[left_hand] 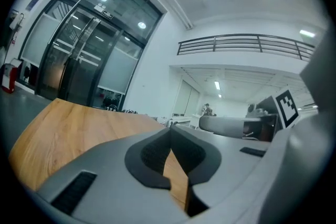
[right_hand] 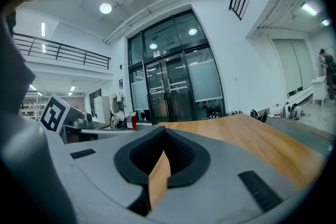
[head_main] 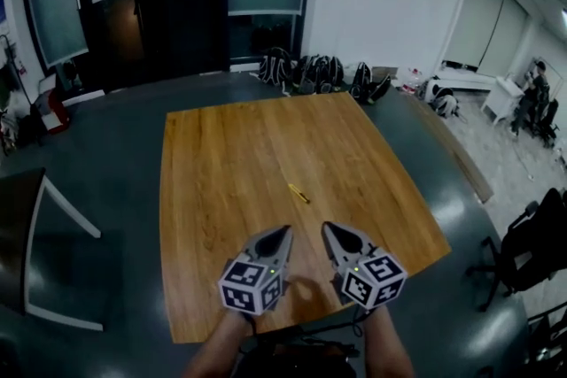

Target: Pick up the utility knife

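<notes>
A small yellow utility knife [head_main: 299,193] lies near the middle of the wooden table [head_main: 230,155], set slantwise. Both grippers hover over the table's near edge, short of the knife. My left gripper [head_main: 283,231] is shut with its tips together and nothing between them. My right gripper [head_main: 327,227] is likewise shut and empty. In the left gripper view the jaws [left_hand: 170,131] meet over bare wood; in the right gripper view the jaws [right_hand: 164,132] also meet, with only table showing. Neither gripper view shows the knife.
A dark grey floor surrounds the table. A white-framed chair or side table [head_main: 35,243] stands at the left and a black office chair [head_main: 532,243] at the right. Bags [head_main: 310,71] lie by the far wall. A person [head_main: 534,84] sits at the far right.
</notes>
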